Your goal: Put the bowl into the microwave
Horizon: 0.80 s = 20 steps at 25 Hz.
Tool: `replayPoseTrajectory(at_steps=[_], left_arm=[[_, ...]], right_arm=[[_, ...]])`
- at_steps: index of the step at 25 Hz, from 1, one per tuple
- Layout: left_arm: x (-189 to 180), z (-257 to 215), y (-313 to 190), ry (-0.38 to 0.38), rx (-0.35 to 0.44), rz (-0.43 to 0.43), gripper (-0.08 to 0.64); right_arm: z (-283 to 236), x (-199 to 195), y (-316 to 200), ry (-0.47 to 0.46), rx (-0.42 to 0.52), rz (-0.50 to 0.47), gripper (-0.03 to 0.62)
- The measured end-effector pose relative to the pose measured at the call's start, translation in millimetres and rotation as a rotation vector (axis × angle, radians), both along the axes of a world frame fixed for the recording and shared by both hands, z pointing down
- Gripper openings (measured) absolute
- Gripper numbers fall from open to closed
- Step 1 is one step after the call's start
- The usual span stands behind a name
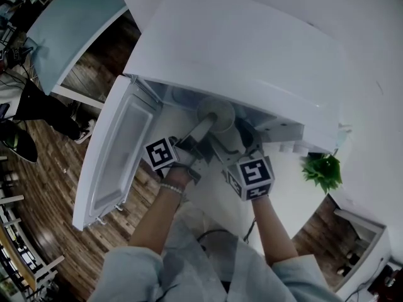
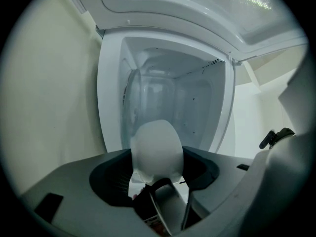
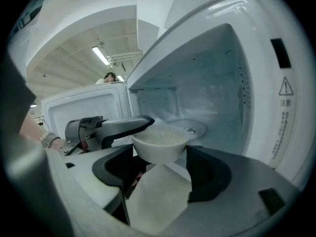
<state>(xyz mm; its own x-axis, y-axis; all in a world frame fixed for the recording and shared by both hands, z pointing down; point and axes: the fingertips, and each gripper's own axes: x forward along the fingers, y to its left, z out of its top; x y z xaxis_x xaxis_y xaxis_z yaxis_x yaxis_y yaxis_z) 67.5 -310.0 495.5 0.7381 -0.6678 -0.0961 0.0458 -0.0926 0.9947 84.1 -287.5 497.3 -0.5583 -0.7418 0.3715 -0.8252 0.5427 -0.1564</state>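
A white bowl (image 1: 215,115) hangs in front of the open white microwave (image 1: 252,55). My left gripper (image 1: 208,126) is shut on its rim. In the right gripper view one left finger (image 3: 123,126) lies over the rim of the bowl (image 3: 160,143). In the left gripper view the bowl (image 2: 157,149) shows side-on at the tips, with the cavity (image 2: 170,98) behind it. My right gripper (image 3: 160,171) is open. The bowl sits at its tips and neither pad touches it. Beyond the bowl lies the glass turntable (image 3: 191,127).
The microwave door (image 1: 116,159) swings out to the left. The microwave stands on a white counter (image 1: 286,187). A green plant (image 1: 322,170) stands at the right. Wooden floor (image 1: 44,168) and a desk (image 1: 69,24) lie to the left. A person (image 3: 109,76) stands far off.
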Motion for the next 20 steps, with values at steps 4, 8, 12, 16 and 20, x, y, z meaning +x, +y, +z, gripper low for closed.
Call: replayPoseTrajectory(at_steps=[4,8,12,16,20], left_arm=[[1,4,-4,-0.004,-0.01,0.005,0.264],[0,2,-8,0.002,-0.009,0.004,0.265],[1,3,-10,0.0,-0.015,0.0,0.266],[1,4,-11,-0.006,-0.014,-0.002,0.269],[3,5,-8,-0.04,-0.005,0.013,0.268]], right_arm=[[4,1,-4,0.0,-0.008,0.007,0.341],[3,-1,-8,0.004,-0.007,0.013,0.341],[3,0,-10,0.008,-0.012,0.019,0.341],[4,-2,-13,0.03,-0.01,0.023,0.339],[3,-2,-19,0.027,-0.014,0.04,0.331]])
